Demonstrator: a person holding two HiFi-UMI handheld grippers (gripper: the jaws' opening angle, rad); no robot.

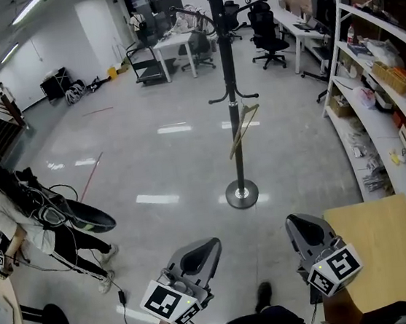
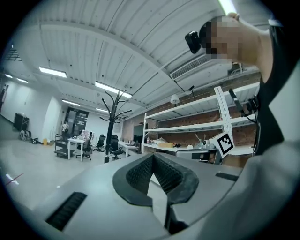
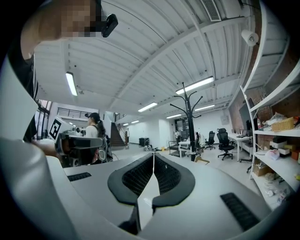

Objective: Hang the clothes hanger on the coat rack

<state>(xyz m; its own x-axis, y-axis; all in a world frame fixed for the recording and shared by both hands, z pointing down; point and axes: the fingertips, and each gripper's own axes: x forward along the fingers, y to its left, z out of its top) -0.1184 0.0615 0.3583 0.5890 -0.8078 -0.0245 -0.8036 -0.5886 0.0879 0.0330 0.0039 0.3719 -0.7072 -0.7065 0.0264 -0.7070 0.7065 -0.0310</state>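
— Where is the left gripper (image 1: pixel 198 253)?
— Near and low, jaws pressed together on nothing. Far ahead, between both tools, the pale wooden clothes hanger (image 1: pixel 244 129) dangles tilted from a lower hook of the black metal coat rack (image 1: pixel 226 59).
— The right gripper (image 1: pixel 305 231)?
— Likewise closed and empty. Neither looks clearly nearer the rack.

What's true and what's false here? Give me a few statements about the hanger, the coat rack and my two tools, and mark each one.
The wooden hanger hangs from a lower arm of the coat rack. True.
The left tool grips the hanger. False: its jaws are together on nothing.
The right tool is shut and empty. True.
The coat rack lies toppled on the floor. False: it stands upright on its round base.
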